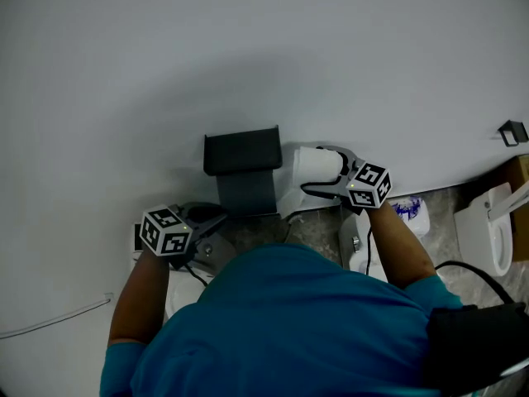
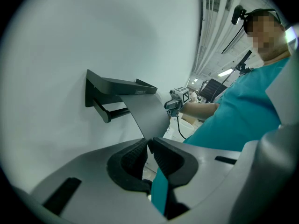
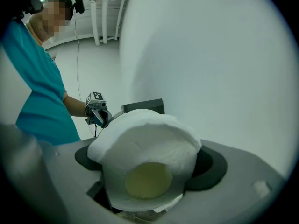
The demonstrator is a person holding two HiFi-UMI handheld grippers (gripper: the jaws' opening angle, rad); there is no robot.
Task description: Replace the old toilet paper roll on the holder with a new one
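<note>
A dark grey wall holder (image 1: 242, 152) has a shelf top and a grey flap (image 1: 246, 192) hanging from it. My left gripper (image 1: 220, 217) is shut on the flap's lower corner (image 2: 148, 120) and holds it away from the wall. The holder's bar (image 2: 113, 111) is bare. A white toilet paper roll (image 1: 304, 165) hangs just right of the holder, with my right gripper (image 1: 321, 172) shut on it, one finger on each side. In the right gripper view the roll (image 3: 145, 146) fills the space between the jaws, its pale core facing the camera, and the holder (image 3: 145, 105) shows behind it.
A white toilet (image 1: 486, 231) stands at the right on the mottled floor. A white pack with blue print (image 1: 411, 211) lies near the wall base. A small dark hook (image 1: 512, 131) is fixed on the wall at the far right. A black cable (image 1: 471, 270) runs across my right side.
</note>
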